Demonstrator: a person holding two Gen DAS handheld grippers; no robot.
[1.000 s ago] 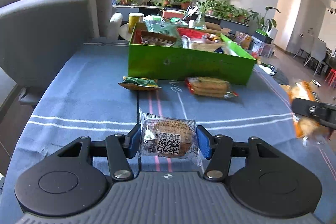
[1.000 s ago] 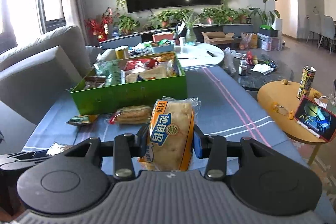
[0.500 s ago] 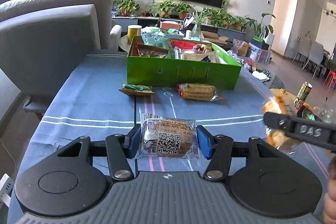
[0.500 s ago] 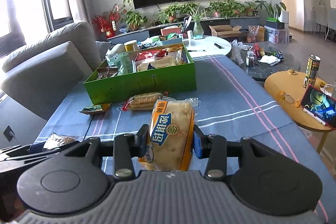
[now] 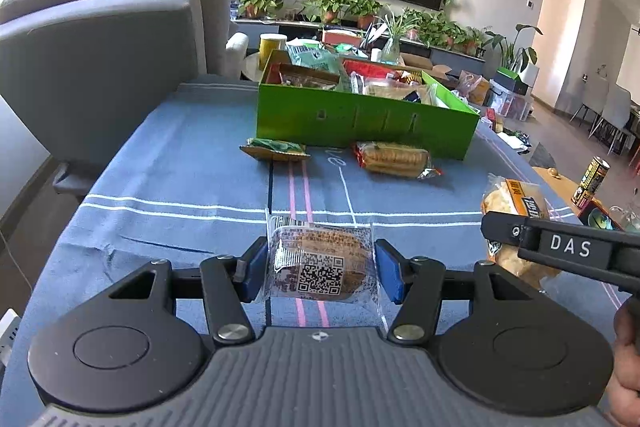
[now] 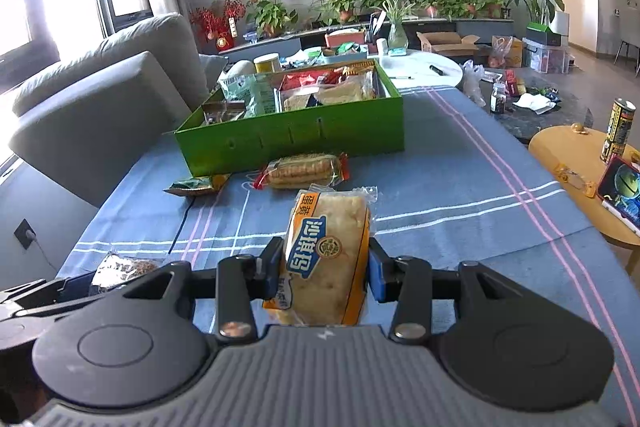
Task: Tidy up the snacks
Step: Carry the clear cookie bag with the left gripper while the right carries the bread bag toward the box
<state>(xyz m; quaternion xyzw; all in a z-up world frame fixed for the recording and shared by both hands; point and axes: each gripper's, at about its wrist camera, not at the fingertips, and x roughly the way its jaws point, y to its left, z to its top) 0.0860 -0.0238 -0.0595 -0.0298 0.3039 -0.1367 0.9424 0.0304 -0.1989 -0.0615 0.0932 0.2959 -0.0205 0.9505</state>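
Observation:
My left gripper (image 5: 322,269) is shut on a clear-wrapped brown cake packet (image 5: 322,263) with a QR code, held above the blue striped tablecloth (image 5: 180,167). My right gripper (image 6: 326,267) is shut on an orange bread packet (image 6: 328,247) with a blue label; the left wrist view shows that bread packet (image 5: 512,203) at its right edge. Ahead stands the green box (image 5: 360,123) (image 6: 292,135), filled with several snacks. In front of it lie a green-and-gold packet (image 5: 276,149) (image 6: 196,185) and a biscuit packet (image 5: 390,159) (image 6: 304,171).
A grey sofa (image 5: 100,59) borders the table's left side. To the right stands a round wooden side table (image 6: 576,155) with a can (image 6: 618,127) and a small screen (image 6: 624,191). A white round table (image 6: 424,67) sits beyond the box.
Both packets stay gripped. The green box sits a little smaller and higher in both views. In the left wrist view the right gripper reaches further in from the right.

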